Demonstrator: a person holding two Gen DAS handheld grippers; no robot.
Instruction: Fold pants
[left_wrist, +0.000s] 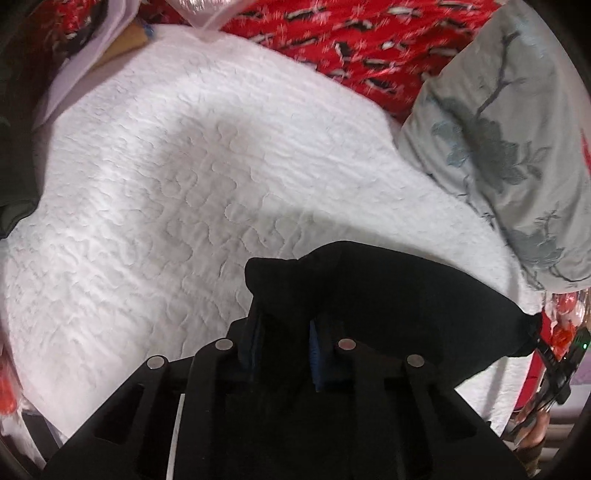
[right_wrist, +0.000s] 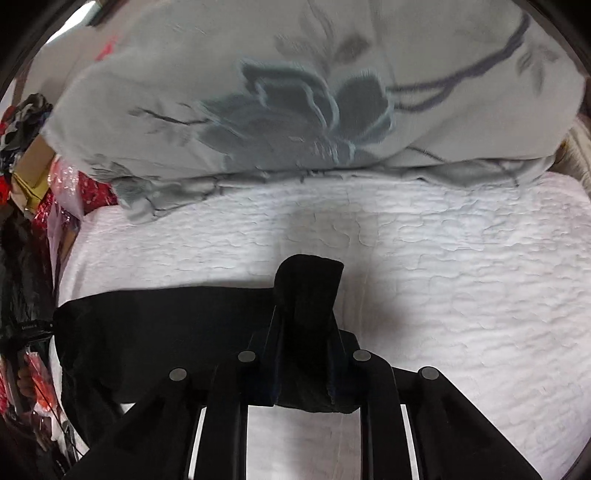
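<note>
The black pants (left_wrist: 399, 295) hang as a stretched band over the white quilted bedspread (left_wrist: 166, 184). In the left wrist view my left gripper (left_wrist: 284, 306) is shut on one bunched end of the cloth, which covers the fingertips. At the band's far right end, part of the other gripper's tool shows. In the right wrist view my right gripper (right_wrist: 306, 314) is shut on the opposite end of the pants (right_wrist: 166, 332), with a fold of fabric sticking up between its fingers. The cloth runs from there to the left over the bedspread (right_wrist: 461, 277).
A grey floral pillow (right_wrist: 295, 92) lies just beyond the pants, also the pillow (left_wrist: 509, 129) at right in the left wrist view. Red patterned fabric (left_wrist: 351, 37) lies at the far edge of the bed. Cluttered red and dark items (right_wrist: 29, 184) crowd the left side.
</note>
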